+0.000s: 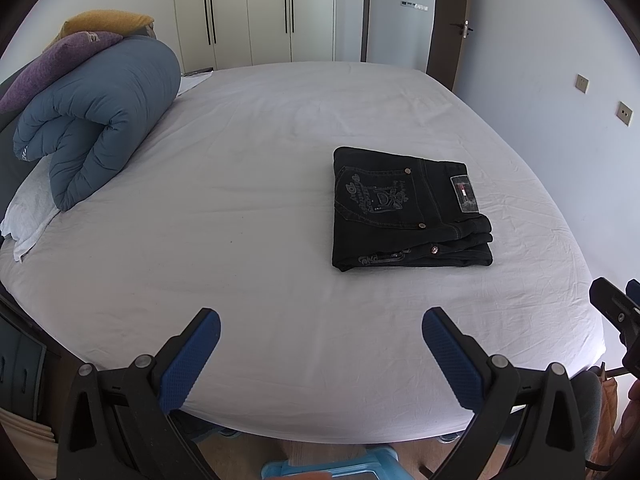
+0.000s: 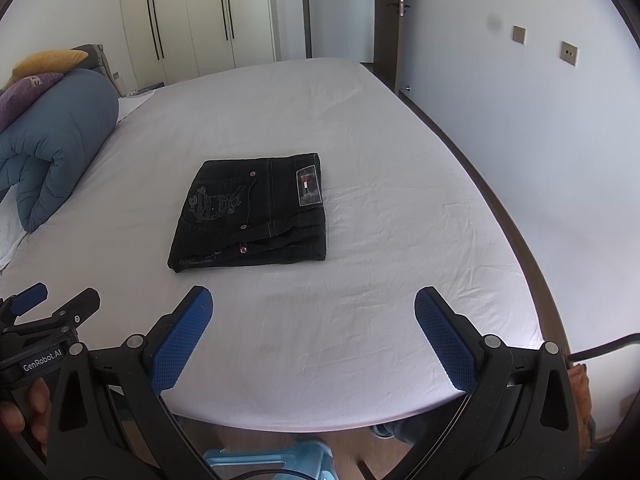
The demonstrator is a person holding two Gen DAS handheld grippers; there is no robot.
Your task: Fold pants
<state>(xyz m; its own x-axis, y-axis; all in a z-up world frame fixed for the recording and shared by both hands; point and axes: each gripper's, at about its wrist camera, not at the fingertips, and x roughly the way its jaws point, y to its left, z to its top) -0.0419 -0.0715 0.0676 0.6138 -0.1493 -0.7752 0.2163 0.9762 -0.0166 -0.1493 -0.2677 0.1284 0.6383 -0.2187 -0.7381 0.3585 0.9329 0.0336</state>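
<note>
Black jeans (image 1: 408,212) lie folded into a compact rectangle on the white bed sheet (image 1: 248,208), back pocket embroidery and a label facing up. In the right wrist view the same jeans (image 2: 252,212) rest in the middle of the bed sheet (image 2: 400,208). My left gripper (image 1: 320,320) is open above the near edge of the bed, well short and left of the jeans, holding nothing. My right gripper (image 2: 314,300) is open too, hovering just in front of the jeans, empty. The left gripper (image 2: 56,300) also shows at the left edge, and the right gripper (image 1: 618,300) at the right edge.
A rolled blue duvet (image 1: 96,120) with purple and yellow pillows (image 1: 60,56) sits at the far left of the bed. A wall (image 2: 540,140) runs along the bed's right side. Wardrobes (image 1: 248,12) stand behind. A light blue plastic stool (image 2: 272,460) is on the floor below.
</note>
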